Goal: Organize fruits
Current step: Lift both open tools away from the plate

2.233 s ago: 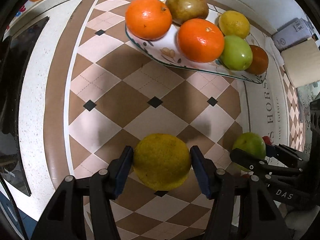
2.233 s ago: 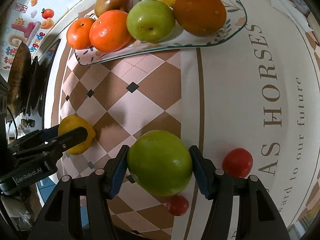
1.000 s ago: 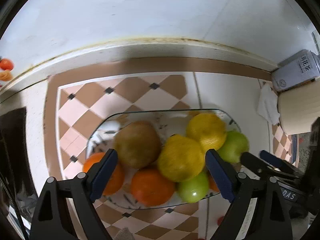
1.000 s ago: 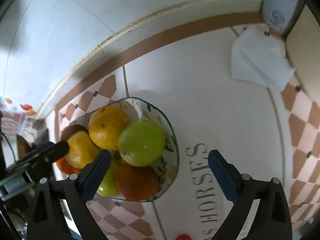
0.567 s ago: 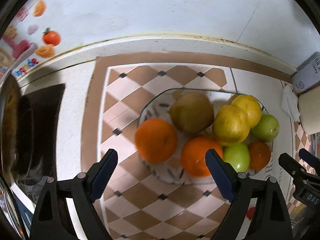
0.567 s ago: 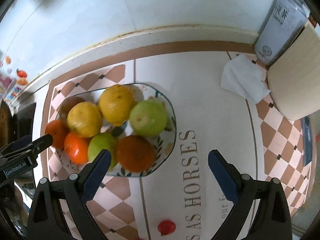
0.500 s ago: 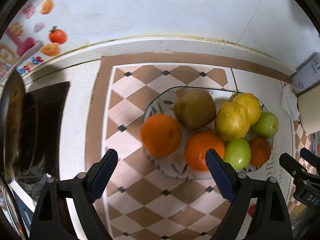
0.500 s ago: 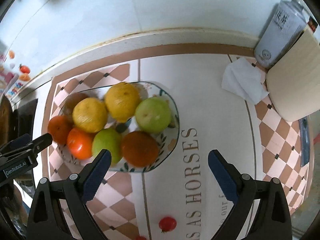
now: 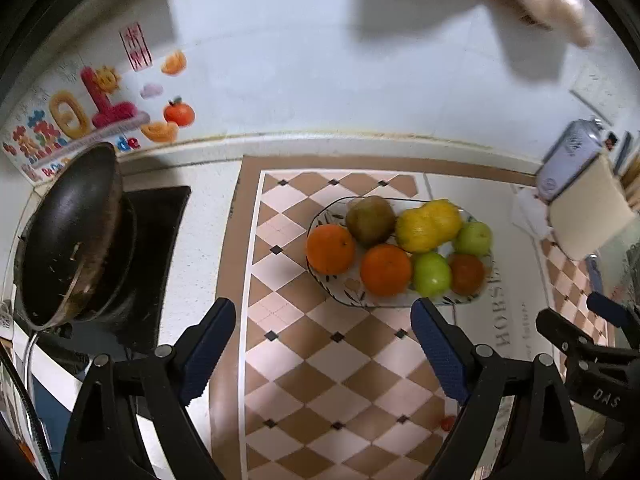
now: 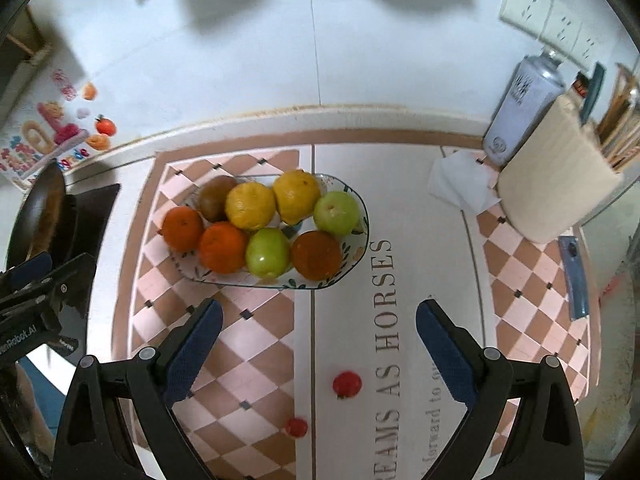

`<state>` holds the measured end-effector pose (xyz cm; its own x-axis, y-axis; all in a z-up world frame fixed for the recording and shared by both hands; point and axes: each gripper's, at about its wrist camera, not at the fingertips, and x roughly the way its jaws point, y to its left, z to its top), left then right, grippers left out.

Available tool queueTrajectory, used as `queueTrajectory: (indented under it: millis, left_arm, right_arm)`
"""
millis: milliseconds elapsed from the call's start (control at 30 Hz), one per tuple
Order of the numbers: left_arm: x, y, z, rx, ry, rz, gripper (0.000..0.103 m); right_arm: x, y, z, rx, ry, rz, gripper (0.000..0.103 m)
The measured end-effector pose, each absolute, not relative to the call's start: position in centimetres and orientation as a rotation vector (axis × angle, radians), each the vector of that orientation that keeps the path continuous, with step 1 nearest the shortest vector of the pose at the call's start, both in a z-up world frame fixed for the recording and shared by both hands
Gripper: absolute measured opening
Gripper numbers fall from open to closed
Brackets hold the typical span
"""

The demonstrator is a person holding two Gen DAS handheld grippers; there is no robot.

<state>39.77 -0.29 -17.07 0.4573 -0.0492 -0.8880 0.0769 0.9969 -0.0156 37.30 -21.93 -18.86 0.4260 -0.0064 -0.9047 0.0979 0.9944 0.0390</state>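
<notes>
**Fruit piled on the plate, both grippers empty**

Fruit fills the oval plate on the checkered mat, well ahead of both grippers. The right gripper hangs above the mat with jaws spread wide, holding nothing; the left gripper is likewise spread and empty. On the left one's body, seen from the right wrist, reads "GenRobot.AI"; the right one's body shows "DAS".

The plate's long axis runs left to right, roughly parallel to the wall. Two small red fruits lie on the mat near the right gripper. Mat lettering reads "REAMS AS HORSES". A black wok sits far left under a fruit sticker; a white can, its label unreadable, stands far right.
</notes>
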Motion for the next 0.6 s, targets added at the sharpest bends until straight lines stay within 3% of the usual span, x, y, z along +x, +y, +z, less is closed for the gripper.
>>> queueTrajectory:
  millis: [600]
  left_arm:
    - [29.9,0.9,-9.6,0.010,0.953,-0.110,0.090]
  right_arm:
    - [25.9,-20.1,-9.1,0.096,0.942,-0.053,0.099]
